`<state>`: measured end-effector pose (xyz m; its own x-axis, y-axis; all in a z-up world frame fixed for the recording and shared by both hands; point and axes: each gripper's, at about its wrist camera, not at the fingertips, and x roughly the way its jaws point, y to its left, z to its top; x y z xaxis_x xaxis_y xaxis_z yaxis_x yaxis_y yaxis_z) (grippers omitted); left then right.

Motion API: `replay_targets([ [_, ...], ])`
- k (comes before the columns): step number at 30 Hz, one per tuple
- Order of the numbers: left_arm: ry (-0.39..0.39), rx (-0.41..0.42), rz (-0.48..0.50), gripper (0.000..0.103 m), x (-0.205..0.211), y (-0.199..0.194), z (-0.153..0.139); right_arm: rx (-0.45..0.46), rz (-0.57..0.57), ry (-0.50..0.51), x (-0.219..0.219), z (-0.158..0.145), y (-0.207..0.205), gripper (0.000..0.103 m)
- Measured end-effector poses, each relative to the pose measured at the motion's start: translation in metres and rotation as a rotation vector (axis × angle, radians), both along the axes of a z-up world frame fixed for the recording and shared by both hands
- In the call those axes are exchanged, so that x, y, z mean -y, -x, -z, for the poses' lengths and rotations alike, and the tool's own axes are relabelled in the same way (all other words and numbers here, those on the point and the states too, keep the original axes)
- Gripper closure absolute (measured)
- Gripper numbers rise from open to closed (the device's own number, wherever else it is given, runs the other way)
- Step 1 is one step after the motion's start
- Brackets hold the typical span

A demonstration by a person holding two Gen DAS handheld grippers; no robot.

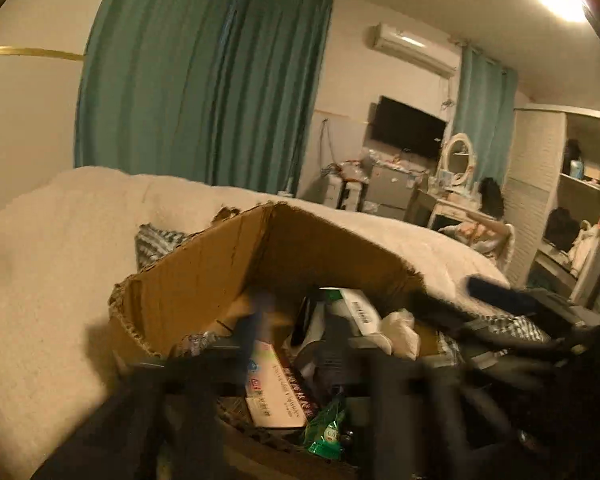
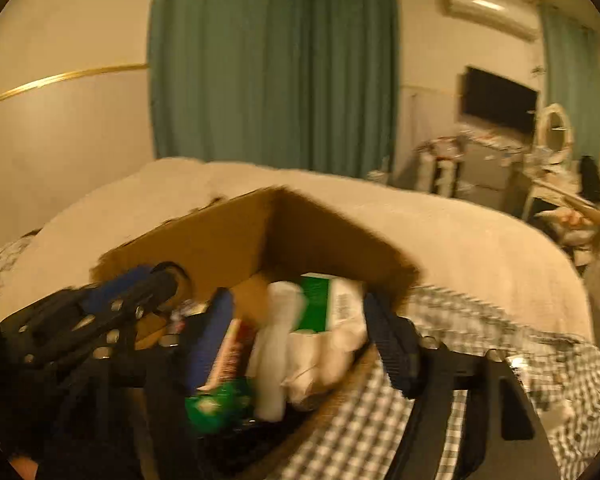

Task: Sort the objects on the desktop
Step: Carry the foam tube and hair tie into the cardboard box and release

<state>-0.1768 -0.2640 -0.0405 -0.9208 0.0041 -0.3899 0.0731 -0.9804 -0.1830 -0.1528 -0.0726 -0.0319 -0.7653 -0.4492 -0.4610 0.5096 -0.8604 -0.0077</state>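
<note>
The box (image 2: 220,240) already holds a carton (image 2: 324,304), a white tube (image 2: 276,344), a green packet (image 2: 220,400) and more, so sorting looks well along; right gripper (image 2: 296,328) gapes empty, left gripper (image 1: 288,344) too blurred to tell, at six o'clock.

A bed (image 2: 480,240) with a cream fuzzy blanket (image 1: 40,280) carries everything. On it lies a black-and-white checked cloth (image 2: 380,412), and an open, torn-edged cardboard box (image 1: 204,264) sits on the bed, partly over that cloth.
</note>
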Motion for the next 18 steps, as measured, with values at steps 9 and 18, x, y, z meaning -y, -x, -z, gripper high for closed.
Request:
replay_targets([
  [9, -0.006, -0.028, 0.09, 0.006, -0.022, -0.022, -0.013, 0.038, 0.253, 0.105, -0.122, -0.017, -0.018, 0.034],
  [18, -0.025, 0.025, 0.561, 0.0, -0.131, -0.051, -0.005, 0.084, 0.477, 0.037, -0.221, 0.001, -0.053, 0.034],
])
